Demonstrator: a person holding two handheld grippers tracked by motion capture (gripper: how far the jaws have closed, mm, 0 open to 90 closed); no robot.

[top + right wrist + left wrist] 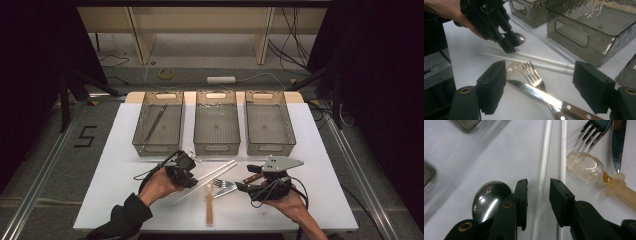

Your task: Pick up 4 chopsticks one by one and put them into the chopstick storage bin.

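Left gripper view looks straight down its 2 black jaws at the white table (499, 152), and the left gripper (538, 200) has them set narrow around 1 of 2 white chopsticks (544, 162): that stick runs up through the gap between the pads with a sliver of bare table on each side, so the pads are not pressing on it. The second chopstick (563, 150) lies just outside the right-hand jaw, close against that pad's outer edge. Just outside the left-hand jaw sits the bowl of a metal spoon (489, 200), partly tucked under that jaw. Beyond the right-hand jaw, past the second stick, lie a clear plastic spoon (586, 166), a fork (596, 131) and a serrated knife (618, 145), crowded together; open table stretches ahead of the left-hand jaw up to the corner of a bin (466, 123). In the right gripper view the right gripper (539, 87) stands with its jaws wide apart and nothing pressed between them, the fork and knife lying on the table in the gap and the chopsticks ahead of the tips. From the high view, 3 grey bins (217, 125) stand in a row beyond both grippers, with a clear strip of table between their near edges and the left gripper.
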